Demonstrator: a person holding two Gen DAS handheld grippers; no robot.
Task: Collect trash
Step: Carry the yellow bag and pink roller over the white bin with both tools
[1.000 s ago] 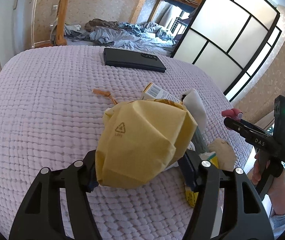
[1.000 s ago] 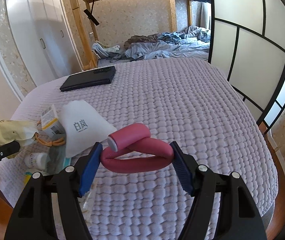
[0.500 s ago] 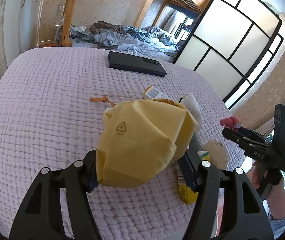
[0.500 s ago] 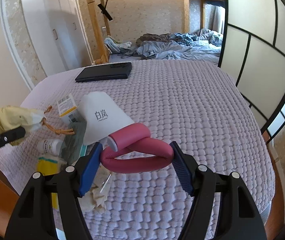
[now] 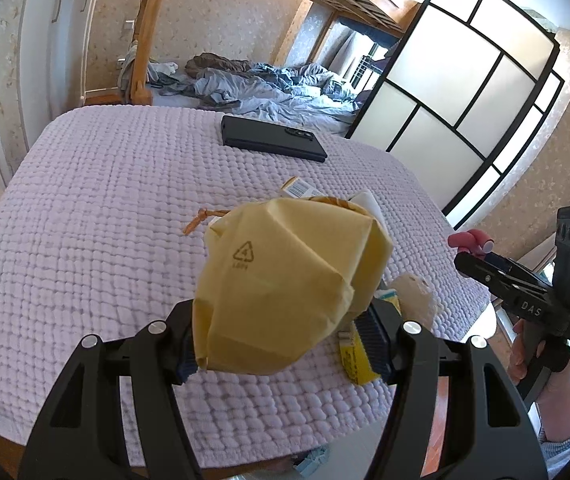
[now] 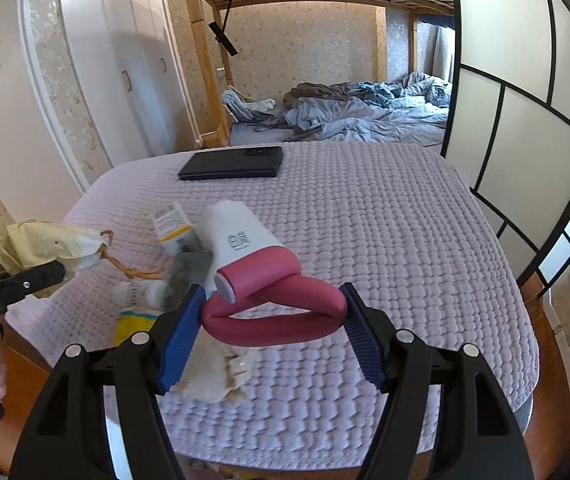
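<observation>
My left gripper (image 5: 281, 336) is shut on a crumpled yellow paper bag (image 5: 285, 284) and holds it above the near edge of the lilac bed cover (image 5: 105, 220). The bag also shows in the right wrist view (image 6: 45, 246). My right gripper (image 6: 271, 328) is shut on a bent pink foam tube (image 6: 273, 300), held above the cover's front edge; it appears at the right of the left wrist view (image 5: 471, 240). Loose trash lies on the cover: a white pouch (image 6: 241, 236), a small carton (image 6: 171, 222), an orange cord (image 6: 125, 264), a yellow packet (image 6: 135, 322) and a crumpled tissue (image 6: 217, 372).
A black flat case (image 6: 231, 162) lies at the far side of the cover. A bunk bed with rumpled blue bedding (image 6: 365, 114) stands behind. A black-framed screen (image 6: 525, 120) is on the right and white wardrobes (image 6: 97, 60) on the left. Wooden floor (image 6: 557, 344) shows past the bed edge.
Both grippers have pulled back and up from the cover, each still holding its item. More of the trash pile and the bed's near edge has come into view.
</observation>
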